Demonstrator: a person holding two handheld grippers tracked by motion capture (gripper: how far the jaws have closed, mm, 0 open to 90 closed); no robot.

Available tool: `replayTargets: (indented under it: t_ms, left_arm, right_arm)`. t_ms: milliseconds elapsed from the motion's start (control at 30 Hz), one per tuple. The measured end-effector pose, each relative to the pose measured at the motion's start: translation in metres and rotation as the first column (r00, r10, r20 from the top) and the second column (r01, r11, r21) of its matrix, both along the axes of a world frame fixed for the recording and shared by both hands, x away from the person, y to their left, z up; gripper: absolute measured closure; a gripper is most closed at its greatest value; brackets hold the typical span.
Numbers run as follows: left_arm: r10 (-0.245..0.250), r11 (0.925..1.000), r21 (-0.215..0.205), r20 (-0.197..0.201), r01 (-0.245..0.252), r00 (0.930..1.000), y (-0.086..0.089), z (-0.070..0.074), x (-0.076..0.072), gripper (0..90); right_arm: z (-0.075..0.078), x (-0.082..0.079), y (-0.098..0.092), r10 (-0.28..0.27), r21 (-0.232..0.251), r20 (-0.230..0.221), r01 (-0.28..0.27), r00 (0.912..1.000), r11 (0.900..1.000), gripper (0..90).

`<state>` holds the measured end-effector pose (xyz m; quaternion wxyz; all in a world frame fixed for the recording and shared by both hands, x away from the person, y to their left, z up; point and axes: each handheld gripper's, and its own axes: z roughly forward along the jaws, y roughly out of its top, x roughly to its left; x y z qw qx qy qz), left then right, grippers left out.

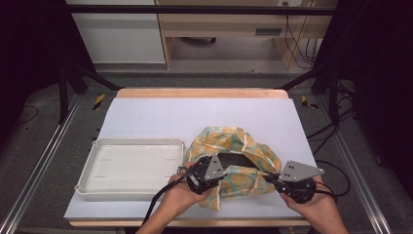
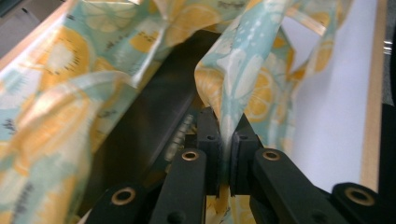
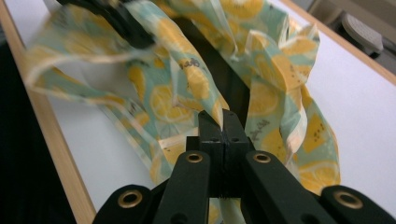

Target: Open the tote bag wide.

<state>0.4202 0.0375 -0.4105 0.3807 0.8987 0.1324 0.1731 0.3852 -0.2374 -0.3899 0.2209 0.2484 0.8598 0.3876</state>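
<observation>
A shallow white plastic tray (image 1: 129, 168) is seen on the pale blue worktop (image 1: 160, 117), at its near left; nothing is held in it. Just to the right of the tray lies a crumpled bag of thin cloth printed with yellow lemon slices on pale teal (image 1: 234, 161), its mouth held apart so that a dark interior is exposed (what it contains cannot be made out).

In the high view both hands are seen at the near edge: the left tongs (image 1: 208, 171) at the bag's near left rim, the right tongs (image 1: 278, 184) at its near right rim, the bag stretched between them. The tray is visible in this view.

In the left gripper view the left tongs (image 2: 225, 140) are clenched on a fold of the bag (image 2: 243, 79), the cloth pinched between the two black pads; the dark lining is shown to the left.

In the right gripper view the right tongs (image 3: 222, 122) are clenched, a thin edge of the bag (image 3: 187, 79) caught at the tips. The wooden edge of the worktop (image 3: 42, 121) is seen at the left.
</observation>
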Motion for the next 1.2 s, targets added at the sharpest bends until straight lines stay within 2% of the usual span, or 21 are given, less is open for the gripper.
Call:
replayTargets:
  t_ms: [100,167,233,333,367,400,433,467,600,733,767,800,833,900,967,1067,1100,1167,1200]
  left_arm:
    - [-0.008,0.9999,0.010,0.000,0.008,1.0000,-0.002,-0.004,-0.005,85.6]
    - [-0.011,0.9999,-0.002,-0.013,0.011,0.9999,-0.002,-0.009,-0.008,85.6]
    - [-0.011,0.9998,-0.014,-0.028,0.010,0.9995,-0.001,-0.011,-0.010,85.6]
    - [-0.012,0.9998,-0.014,-0.031,0.012,0.9994,-0.001,-0.014,-0.012,85.9]
    - [-0.015,0.9998,-0.011,-0.033,0.014,0.9993,-0.002,-0.015,-0.013,85.9]
    - [-0.018,0.9998,-0.013,-0.039,0.017,0.9991,-0.002,-0.017,-0.014,85.9]
    - [-0.018,0.9998,-0.013,-0.039,0.017,0.9991,-0.002,-0.017,-0.014,86.1]
    - [-0.018,0.9998,-0.009,-0.044,0.017,0.9989,-0.002,-0.019,-0.015,86.1]
    - [-0.025,0.9996,0.007,-0.047,0.026,0.9986,-0.003,-0.019,-0.016,86.1]
    - [-0.032,0.9992,0.022,-0.043,0.033,0.9986,-0.003,-0.019,-0.017,86.1]
    - [-0.032,0.9993,0.019,-0.046,0.033,0.9984,-0.003,-0.019,-0.017,86.1]
    - [-0.032,0.9993,0.019,-0.046,0.033,0.9984,-0.003,-0.019,-0.017,86.1]
    - [-0.030,0.9994,0.013,-0.048,0.031,0.9984,-0.003,-0.020,-0.018,86.1]
    - [-0.033,0.9994,0.007,-0.050,0.033,0.9982,-0.004,-0.020,-0.018,86.1]
    - [-0.039,0.9991,0.012,-0.044,0.040,0.9982,-0.007,-0.020,-0.020,86.1]
    - [-0.044,0.9990,0.007,-0.046,0.044,0.9980,-0.008,-0.021,-0.021,86.1]
    - [-0.044,0.9990,0.007,-0.046,0.044,0.9980,-0.008,-0.021,-0.021,86.1]
    - [-0.046,0.9988,0.014,-0.045,0.047,0.9979,-0.008,-0.021,-0.021,86.1]
    - [-0.046,0.9988,0.014,-0.045,0.047,0.9979,-0.008,-0.021,-0.021,86.1]
  right_arm:
    - [-0.006,0.001,-0.002,-0.009,0.002,-0.013,0.009,0.9999,1.000,86.5]
    - [-0.007,0.000,-0.003,-0.014,0.012,-0.011,0.014,0.9998,1.000,72.7]
    - [-0.004,-0.001,-0.003,-0.010,0.036,-0.011,0.011,0.9999,0.999,62.0]
    - [0.003,-0.003,-0.004,-0.005,0.040,-0.001,0.005,1.0000,0.999,51.2]
    - [0.003,-0.003,-0.004,-0.005,0.040,-0.001,0.005,1.0000,0.999,51.2]
    - [0.008,-0.003,-0.004,-0.004,0.054,-0.009,0.005,0.9999,0.999,45.4]
    - [0.008,-0.003,-0.004,-0.004,0.054,-0.009,0.005,0.9999,0.999,45.4]
    - [0.015,-0.001,-0.004,0.000,0.056,-0.014,0.001,0.9999,0.998,42.2]
    - [0.028,0.003,-0.002,0.001,0.055,-0.010,0.000,0.9999,0.999,40.9]
    - [0.036,0.015,0.000,-0.026,0.035,-0.003,0.026,0.9997,0.999,40.6]
    - [0.038,0.029,0.002,-0.043,0.020,-0.008,0.044,0.9990,0.999,40.3]
    - [0.038,0.029,0.002,-0.043,0.020,-0.008,0.044,0.9990,0.999,40.3]
    - [0.036,0.046,0.006,-0.074,-0.013,-0.025,0.074,0.9969,0.997,38.6]
    - [0.030,0.063,0.011,-0.095,-0.041,-0.072,0.093,0.9928,0.995,36.8]
    - [0.022,0.079,0.016,-0.117,-0.075,-0.098,0.110,0.9883,0.991,34.9]
    - [0.007,0.097,0.021,-0.157,-0.139,-0.162,0.135,0.9741,0.981,34.8]
    - [0.003,0.101,0.021,-0.167,-0.167,-0.178,0.138,0.9698,0.976,40.4]
    - [-0.005,0.106,0.019,-0.218,-0.231,-0.208,0.168,0.9537,0.958,55.1]
    - [-0.008,0.108,0.016,-0.233,-0.250,-0.198,0.181,0.9521,0.951,65.0]
